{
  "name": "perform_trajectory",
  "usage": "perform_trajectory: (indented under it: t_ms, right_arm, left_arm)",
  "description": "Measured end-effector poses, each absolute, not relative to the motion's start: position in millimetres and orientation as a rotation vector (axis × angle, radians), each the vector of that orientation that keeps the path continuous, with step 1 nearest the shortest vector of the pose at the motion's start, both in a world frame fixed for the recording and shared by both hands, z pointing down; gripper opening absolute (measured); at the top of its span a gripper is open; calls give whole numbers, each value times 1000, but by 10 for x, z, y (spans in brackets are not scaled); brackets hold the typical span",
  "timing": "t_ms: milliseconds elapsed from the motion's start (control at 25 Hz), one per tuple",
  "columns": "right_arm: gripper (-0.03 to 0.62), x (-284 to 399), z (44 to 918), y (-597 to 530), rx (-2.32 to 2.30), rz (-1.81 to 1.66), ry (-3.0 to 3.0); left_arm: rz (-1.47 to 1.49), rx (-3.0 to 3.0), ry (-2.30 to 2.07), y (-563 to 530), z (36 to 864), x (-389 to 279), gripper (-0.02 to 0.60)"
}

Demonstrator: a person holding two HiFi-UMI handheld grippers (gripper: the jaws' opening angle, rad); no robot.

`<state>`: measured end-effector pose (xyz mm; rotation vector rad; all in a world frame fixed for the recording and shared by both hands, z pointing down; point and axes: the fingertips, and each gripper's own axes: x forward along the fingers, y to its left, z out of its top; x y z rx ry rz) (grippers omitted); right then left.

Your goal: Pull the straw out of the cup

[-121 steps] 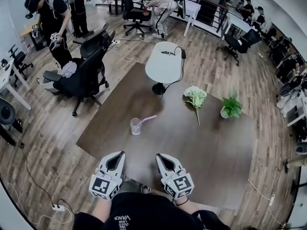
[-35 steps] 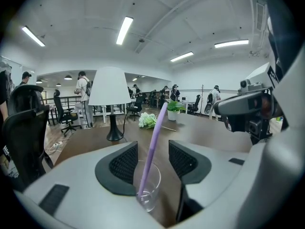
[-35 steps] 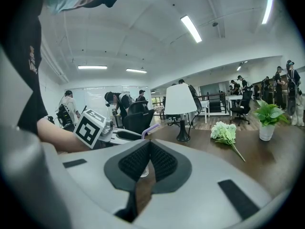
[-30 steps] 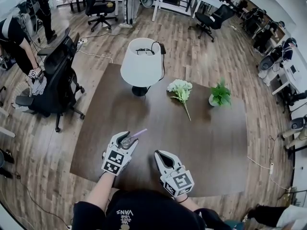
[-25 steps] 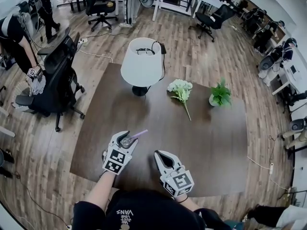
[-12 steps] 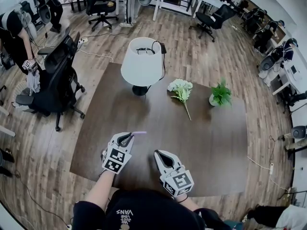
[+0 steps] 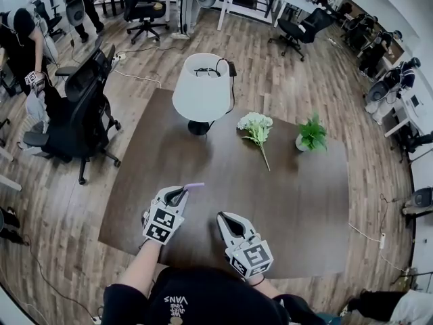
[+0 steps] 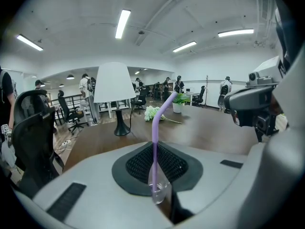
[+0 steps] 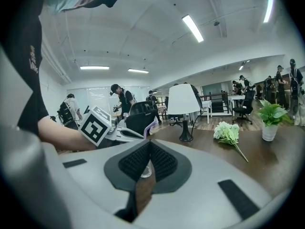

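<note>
A second ago the left gripper stood wide around the clear plastic cup. Its fingers have just been closing and now they press the cup from both sides, near the front left corner of the counter. The purple straw stands in the cup. The left gripper view shows the squeezed cup wall; the head view shows only the bent straw tip. The right gripper is apart to the right, fingers almost together, holding nothing.

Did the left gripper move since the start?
Yes: left gripper went forward over the table toward the lamp; its jaws have just been closing on the cup.
</note>
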<state>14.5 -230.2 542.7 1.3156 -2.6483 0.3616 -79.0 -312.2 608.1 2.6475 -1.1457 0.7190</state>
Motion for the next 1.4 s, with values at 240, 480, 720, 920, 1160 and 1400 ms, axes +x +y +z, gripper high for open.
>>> perform_trajectory:
  t_ms: [240, 480, 720, 920, 1160, 1400]
  right_arm:
    - [17, 127, 5421, -2303, 1306, 358, -2654]
    - [17, 116, 5392, -2277, 1299, 352, -2661]
    - [17, 99, 5376, -2264, 1285, 346, -2673]
    - [17, 84, 5363, -2232, 1271, 339, -2685]
    - [17, 29, 5340, -2194, 1243, 324, -2700]
    - [17, -37, 5318, -2150, 1210, 315, -2722]
  left_arm:
    - [693, 2643, -1171, -3138, 6046, -823, 34]
    - [639, 2646, -1193, -3125, 5951, -843, 34]
    - [577, 2641, -1233, -3126, 5843, -893, 32]
    - [499, 2634, -1288, -3111, 5719, -962, 32]
    - [430, 2623, -1332, -3063, 5596, -1038, 32]
    - [367, 2618, -1375, -2986, 5436, -1128, 32]
